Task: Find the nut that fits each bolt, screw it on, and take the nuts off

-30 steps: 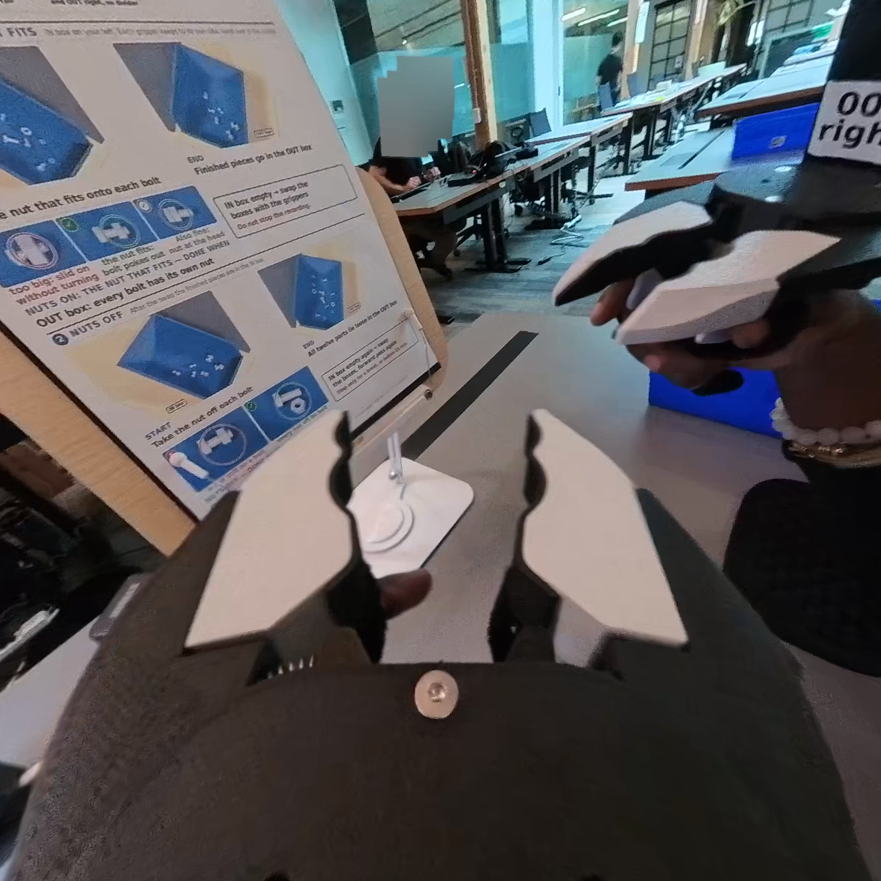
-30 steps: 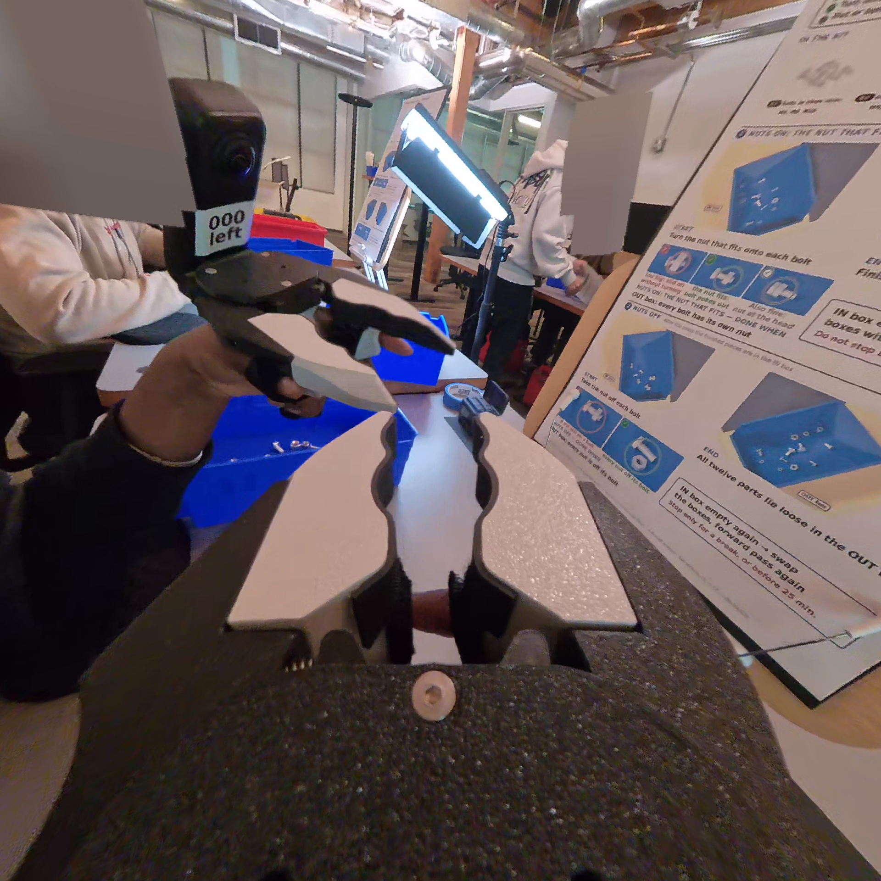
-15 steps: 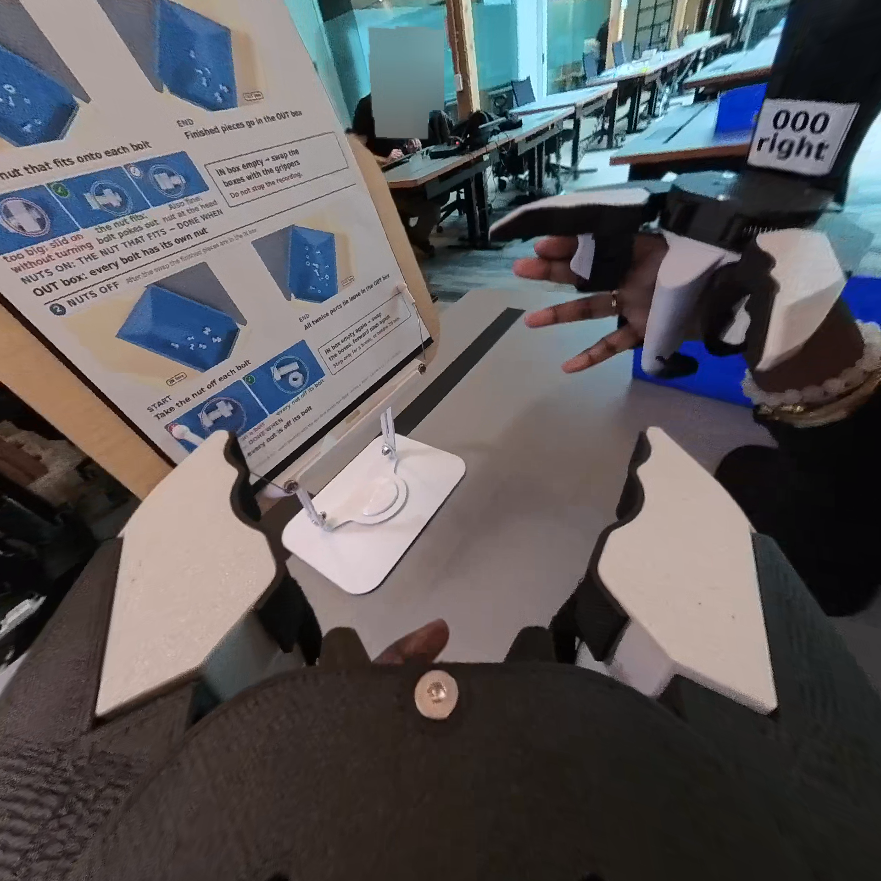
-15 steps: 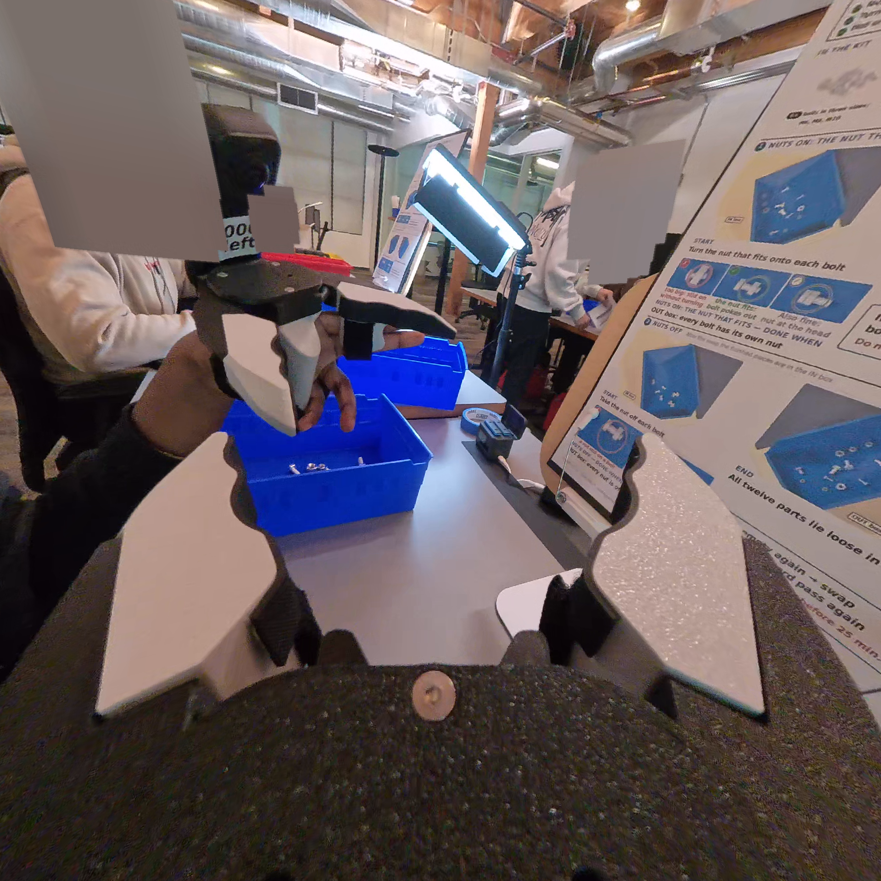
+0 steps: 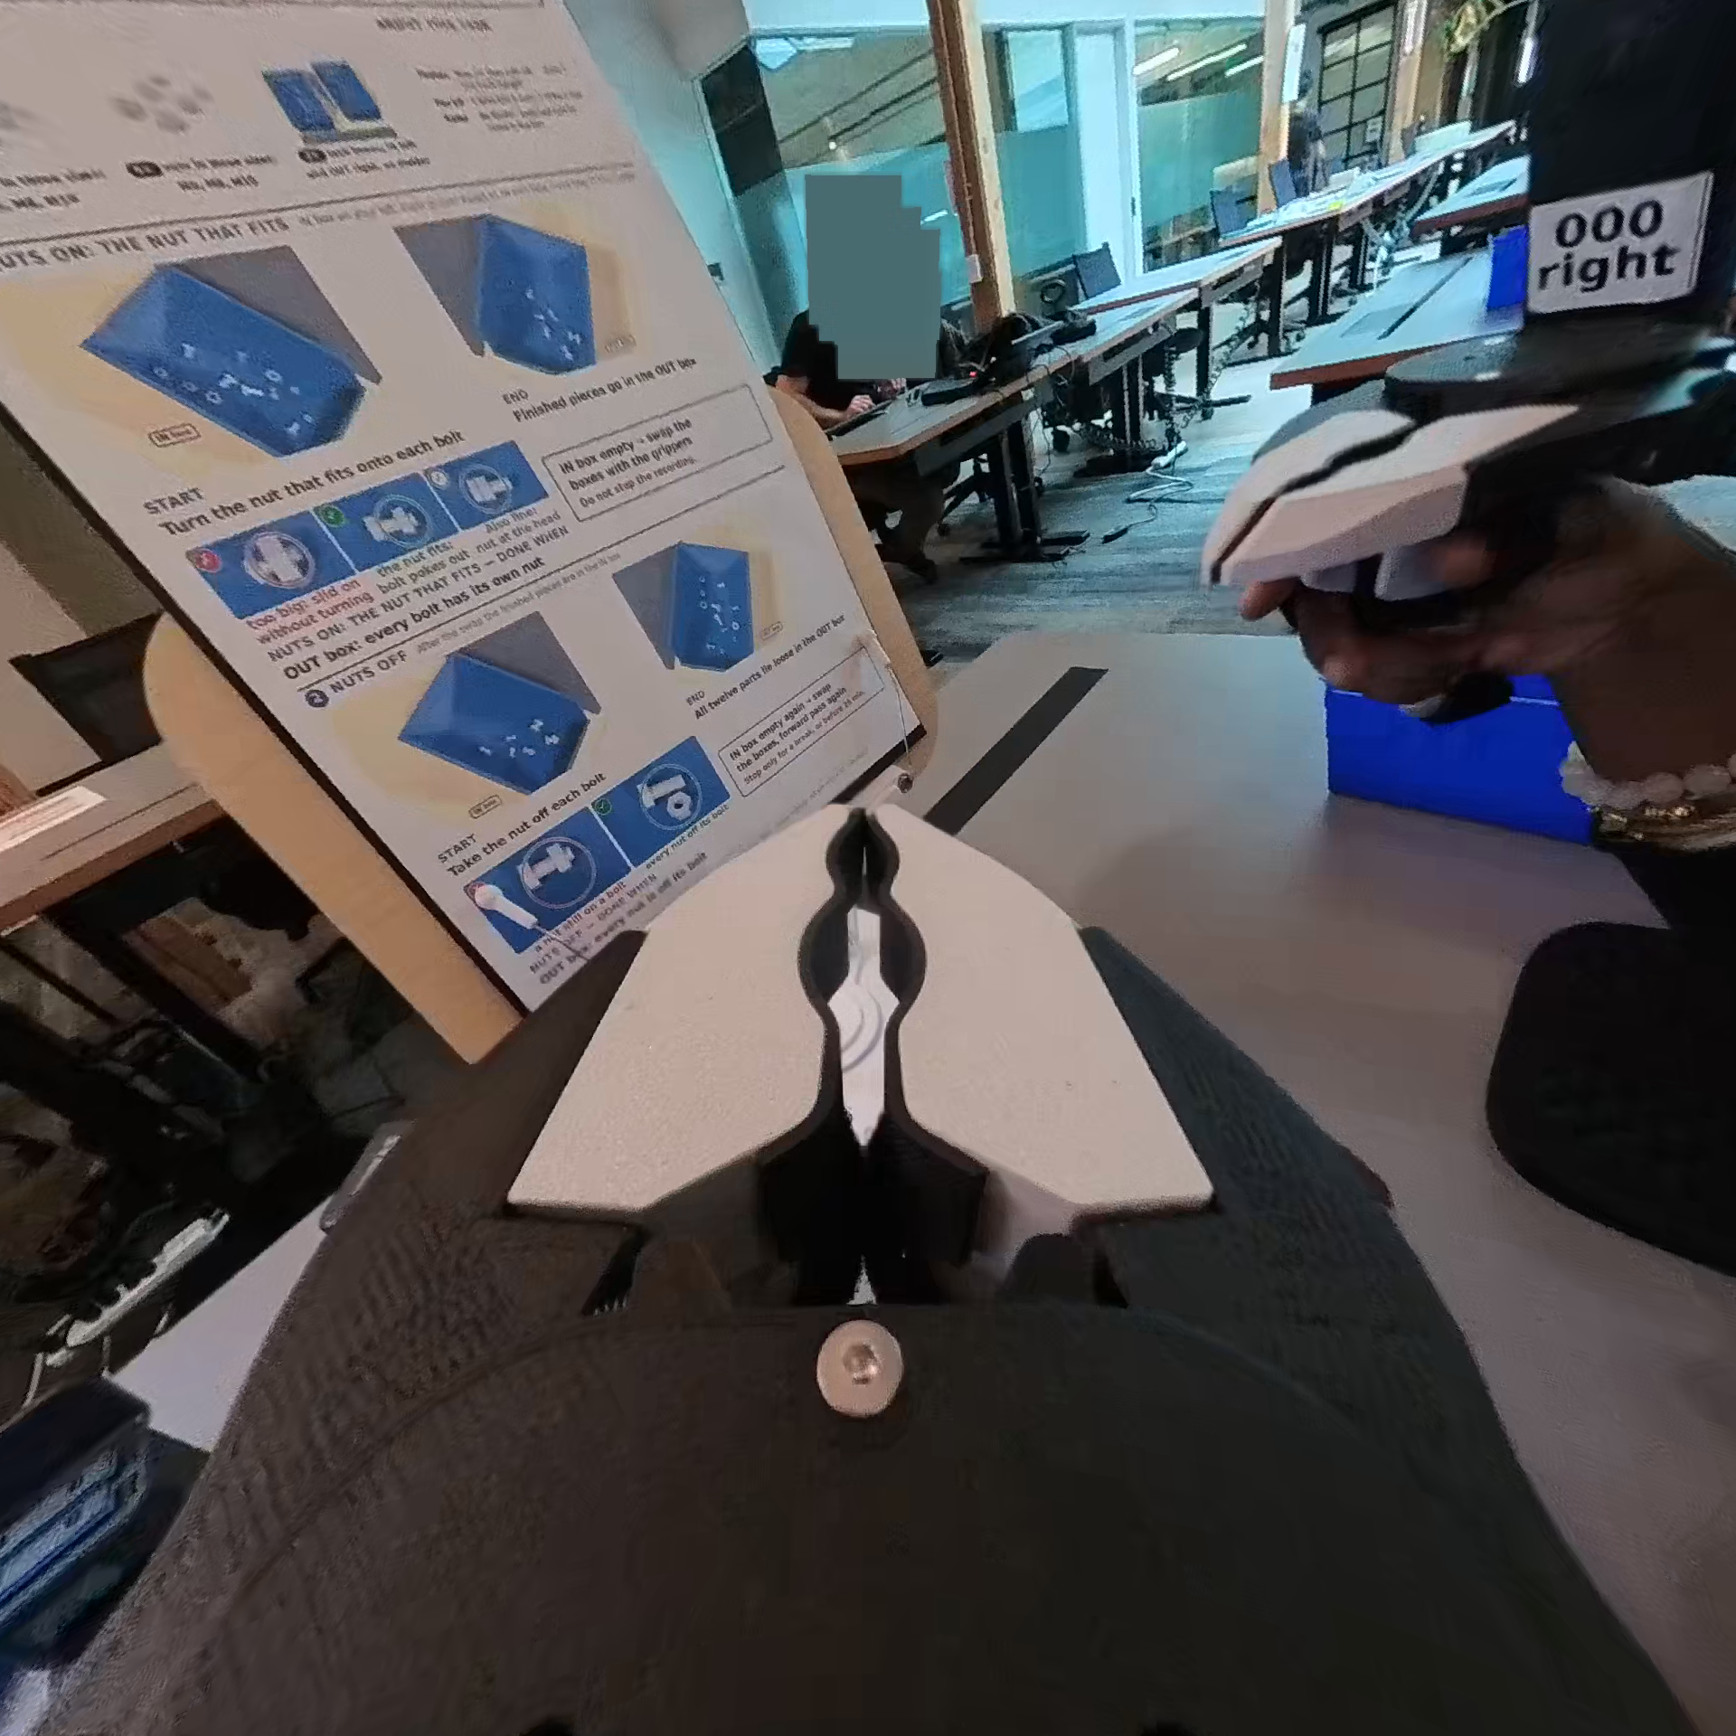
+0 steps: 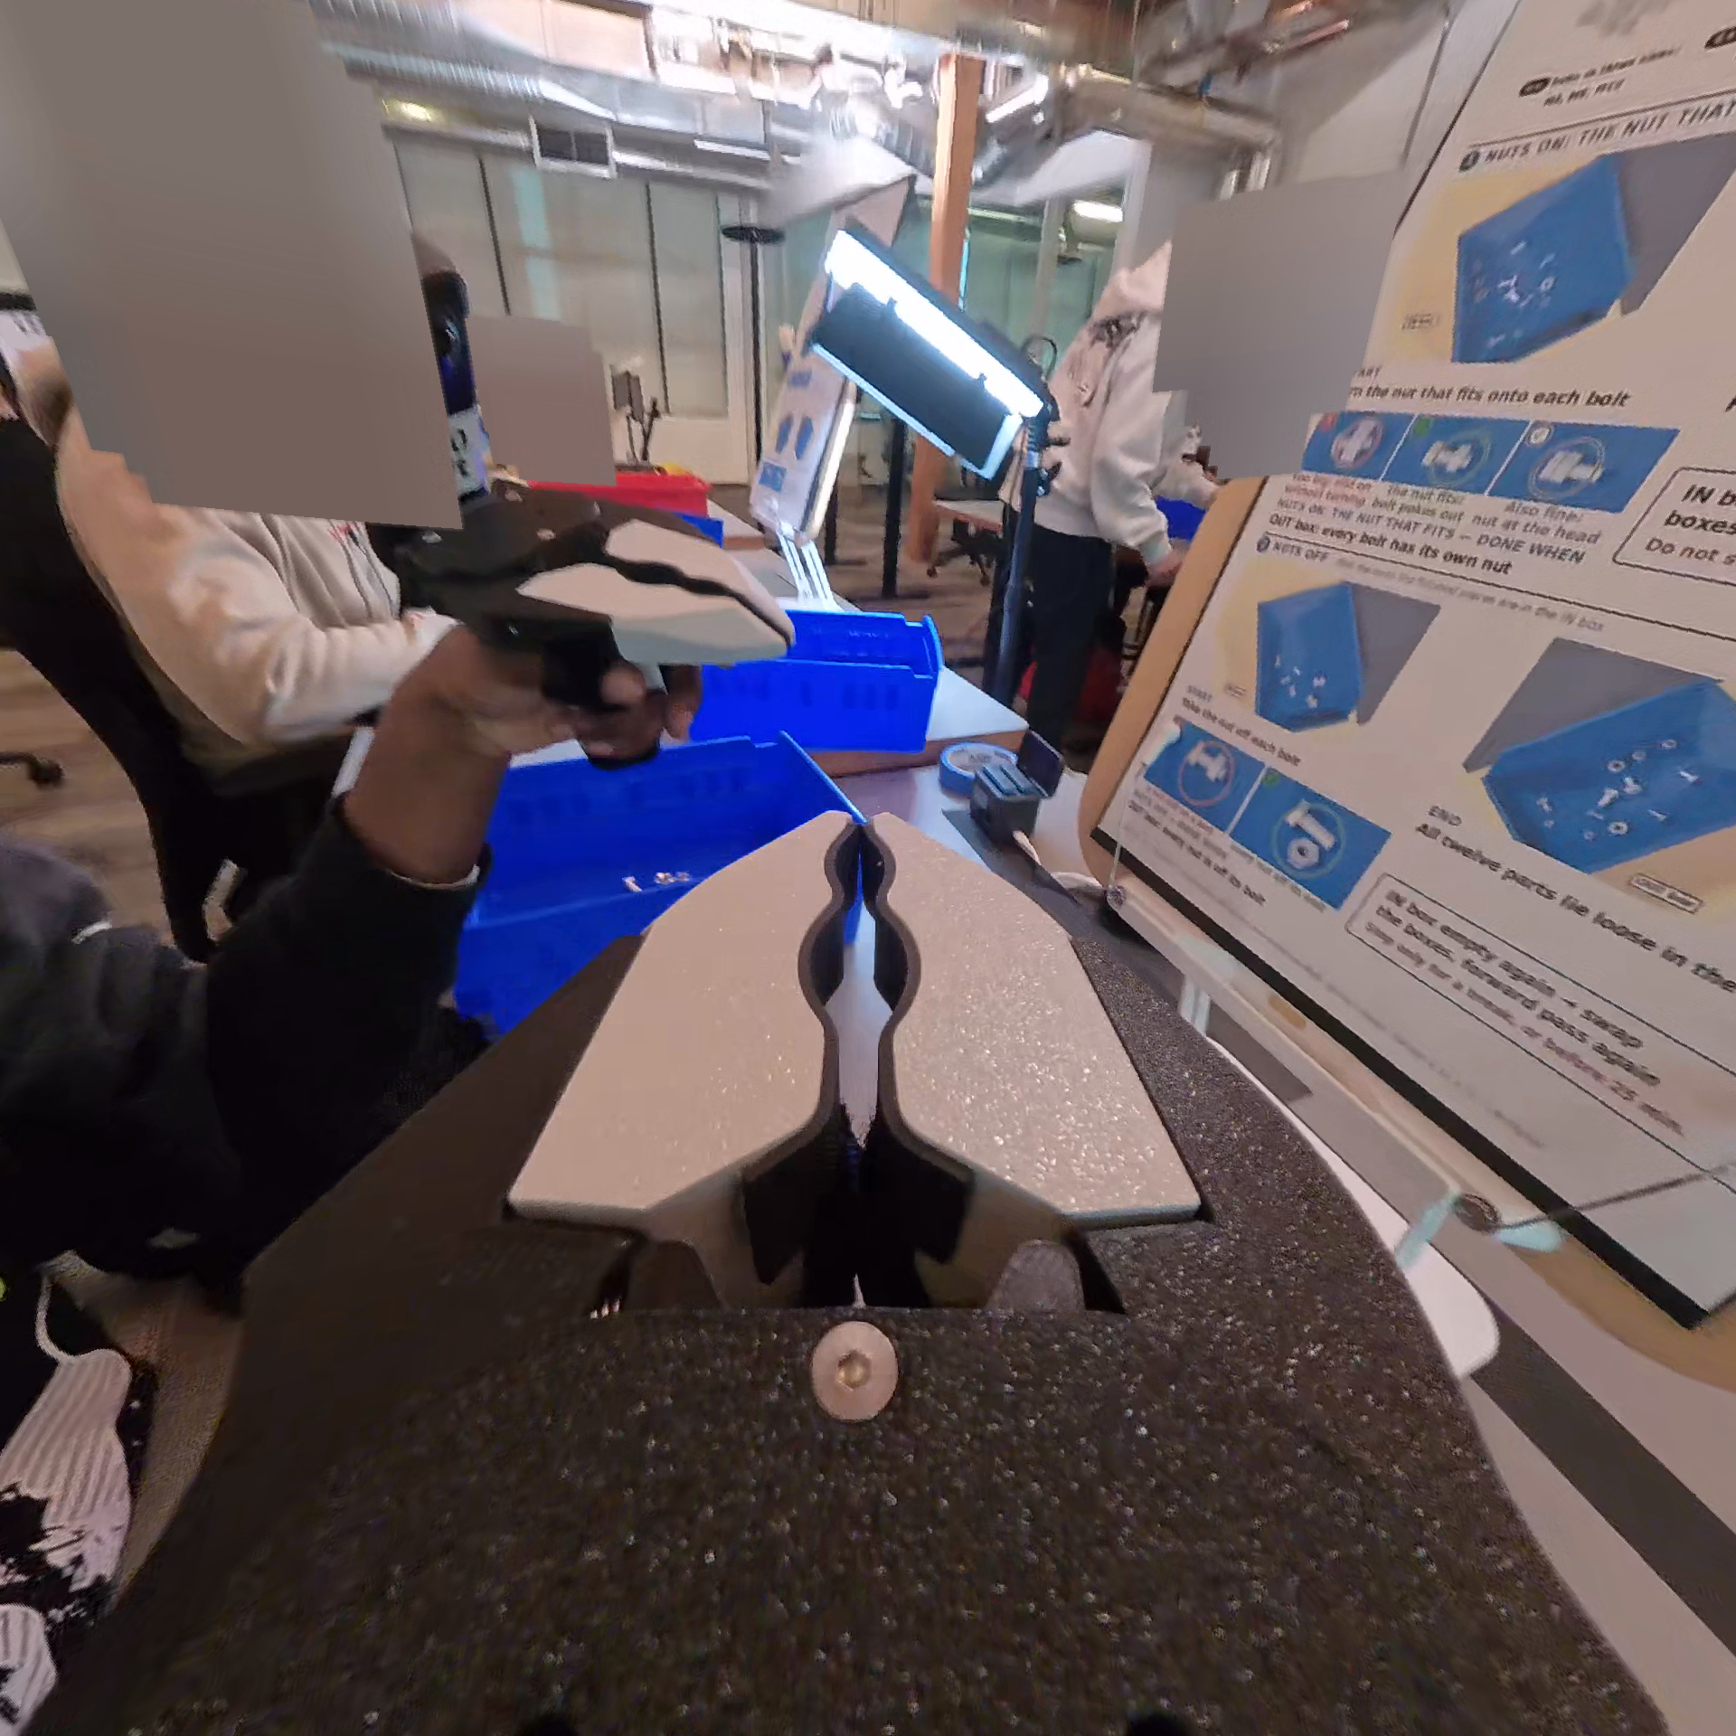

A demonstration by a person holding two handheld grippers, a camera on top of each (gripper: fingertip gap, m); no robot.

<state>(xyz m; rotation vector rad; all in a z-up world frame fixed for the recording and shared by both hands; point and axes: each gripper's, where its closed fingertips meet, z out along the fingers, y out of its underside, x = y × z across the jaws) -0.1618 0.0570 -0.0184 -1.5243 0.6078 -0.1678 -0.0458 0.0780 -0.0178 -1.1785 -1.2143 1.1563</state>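
Grey table (image 5: 1221, 845) lies bare beneath left gripper (image 5: 862, 836) and right gripper (image 6: 860, 827), both clenched empty

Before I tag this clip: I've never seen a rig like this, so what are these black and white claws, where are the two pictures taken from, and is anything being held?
There is no robot. A person holds a hand-gripped two-finger tool in each hand, each with its own camera looking along the fingers. The left gripper fills one picture, the right gripper the other, and each shows farther off in the other's view. Both are shut with nothing between the fingers. They hang above a grey table. On it stand a blue bin with small metal parts inside and a propped instruction sheet.
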